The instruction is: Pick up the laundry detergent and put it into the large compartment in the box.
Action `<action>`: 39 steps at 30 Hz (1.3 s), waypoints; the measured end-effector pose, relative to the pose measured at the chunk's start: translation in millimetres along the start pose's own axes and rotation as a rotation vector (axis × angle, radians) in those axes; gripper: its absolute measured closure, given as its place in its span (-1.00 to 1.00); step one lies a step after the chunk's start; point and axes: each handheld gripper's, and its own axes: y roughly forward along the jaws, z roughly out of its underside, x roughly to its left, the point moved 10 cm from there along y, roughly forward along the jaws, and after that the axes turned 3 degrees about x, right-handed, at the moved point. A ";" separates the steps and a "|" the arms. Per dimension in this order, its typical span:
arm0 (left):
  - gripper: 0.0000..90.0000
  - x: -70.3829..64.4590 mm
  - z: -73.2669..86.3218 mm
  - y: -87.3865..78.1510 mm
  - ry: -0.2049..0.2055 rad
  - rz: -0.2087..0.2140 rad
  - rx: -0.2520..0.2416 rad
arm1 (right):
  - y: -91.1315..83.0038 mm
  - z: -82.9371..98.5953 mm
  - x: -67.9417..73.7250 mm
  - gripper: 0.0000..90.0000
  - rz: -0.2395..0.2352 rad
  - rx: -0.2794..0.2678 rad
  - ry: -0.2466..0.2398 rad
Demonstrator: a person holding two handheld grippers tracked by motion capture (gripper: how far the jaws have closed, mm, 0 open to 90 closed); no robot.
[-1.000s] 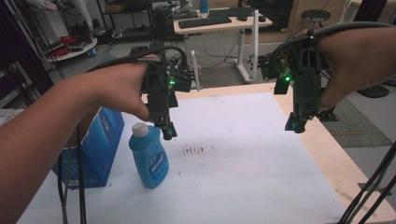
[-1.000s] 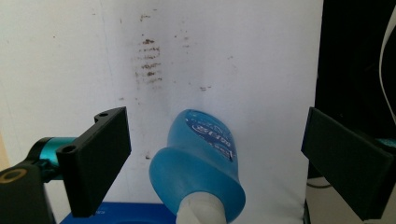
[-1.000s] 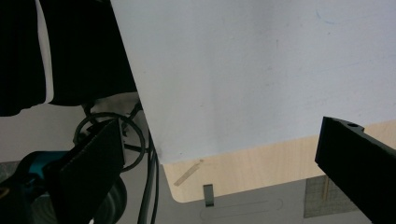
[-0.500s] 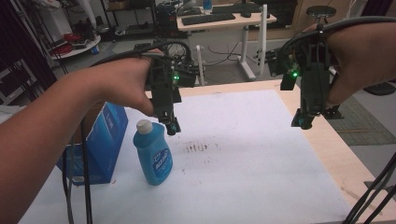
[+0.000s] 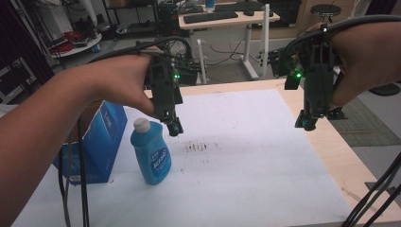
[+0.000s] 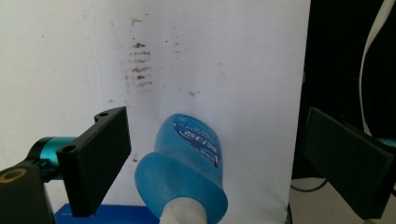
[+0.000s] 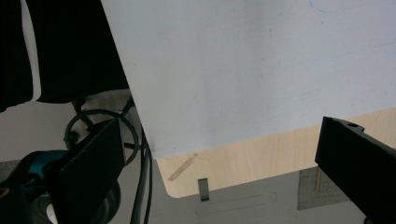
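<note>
A blue plastic bottle (image 5: pixel 151 153) with a white cap stands upright on the white table sheet (image 5: pixel 246 156), left of centre. My left gripper (image 5: pixel 172 126) hangs just above and right of the cap, jaws pointing down. In the left gripper view the bottle (image 6: pixel 189 168) lies between the two wide-apart black jaws of the left gripper (image 6: pixel 229 163), untouched by either; the gripper is open. My right gripper (image 5: pixel 306 124) hovers above the table's right edge. The right gripper (image 7: pixel 224 168) is open and holds nothing, with the wooden table corner (image 7: pixel 243 163) below it.
A blue cardboard box (image 5: pixel 97 142) stands at the left edge beside the bottle. Dark smudges (image 5: pixel 198 146) mark the sheet near the centre. Bare wood (image 5: pixel 331 151) borders the sheet on the right. Desks, a stool and cables fill the room behind.
Both grippers have drifted slightly right and lower. The left one now sits closer over the bottle's cap. The bottle and box have stayed put.
</note>
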 end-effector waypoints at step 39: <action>-0.82 11.2 75.1 3.3 -0.773 0.059 -0.037 | -3.9 -21.8 5.5 -0.98 0.007 0.007 -0.033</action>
